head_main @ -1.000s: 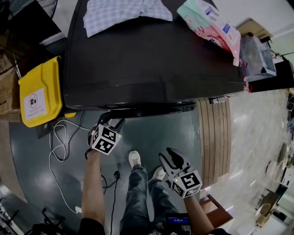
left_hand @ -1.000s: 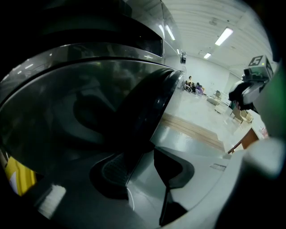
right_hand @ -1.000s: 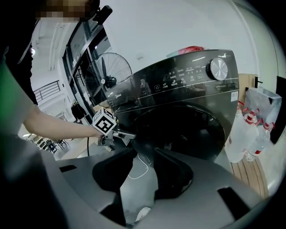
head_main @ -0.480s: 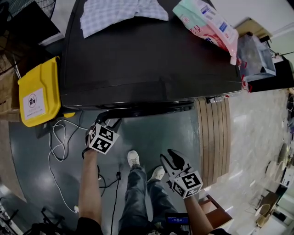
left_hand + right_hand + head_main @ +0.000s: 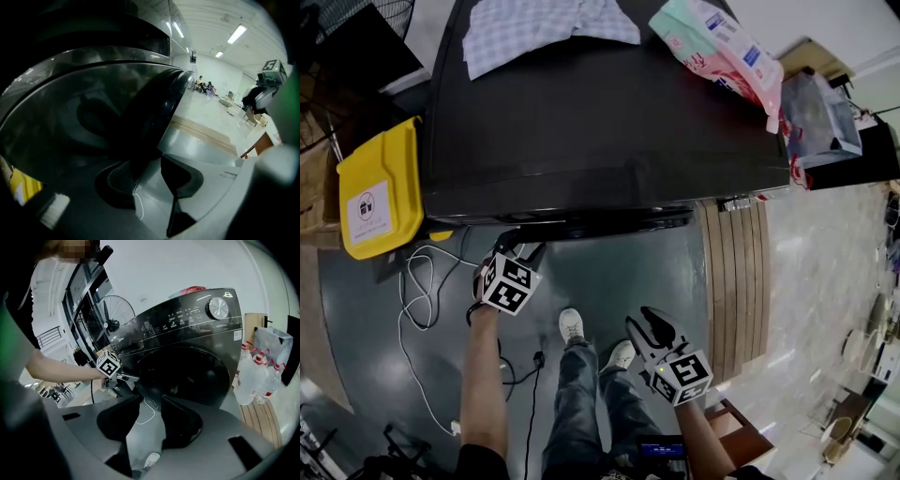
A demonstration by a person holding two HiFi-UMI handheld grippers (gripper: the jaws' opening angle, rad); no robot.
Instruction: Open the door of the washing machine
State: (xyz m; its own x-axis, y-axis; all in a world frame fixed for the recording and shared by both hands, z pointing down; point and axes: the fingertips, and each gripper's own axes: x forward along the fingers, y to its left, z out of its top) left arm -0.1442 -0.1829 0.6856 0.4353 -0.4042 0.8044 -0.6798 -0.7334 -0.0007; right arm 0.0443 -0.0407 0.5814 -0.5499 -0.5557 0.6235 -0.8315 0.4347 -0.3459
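Note:
The black washing machine (image 5: pixel 600 112) fills the top of the head view, with its round door's rim (image 5: pixel 600 225) sticking out along the front. In the right gripper view the door (image 5: pixel 187 376) sits below the control panel. My left gripper (image 5: pixel 525 253) is at the door's left edge. In the left gripper view the dark door rim (image 5: pixel 159 117) runs down into the gap at the left gripper's (image 5: pixel 150 161) fingertips, which close on it. My right gripper (image 5: pixel 649 323) hangs open over the floor in front of the machine, empty, and its jaws (image 5: pixel 150 401) stand apart.
A yellow bin (image 5: pixel 380 187) stands left of the machine, and a white cable (image 5: pixel 422 291) trails on the floor below it. A checked cloth (image 5: pixel 544 23) and a pink-green packet (image 5: pixel 722 52) lie on top. Water bottles (image 5: pixel 255 376) stand at the machine's right. The person's shoes (image 5: pixel 574 323) are between the grippers.

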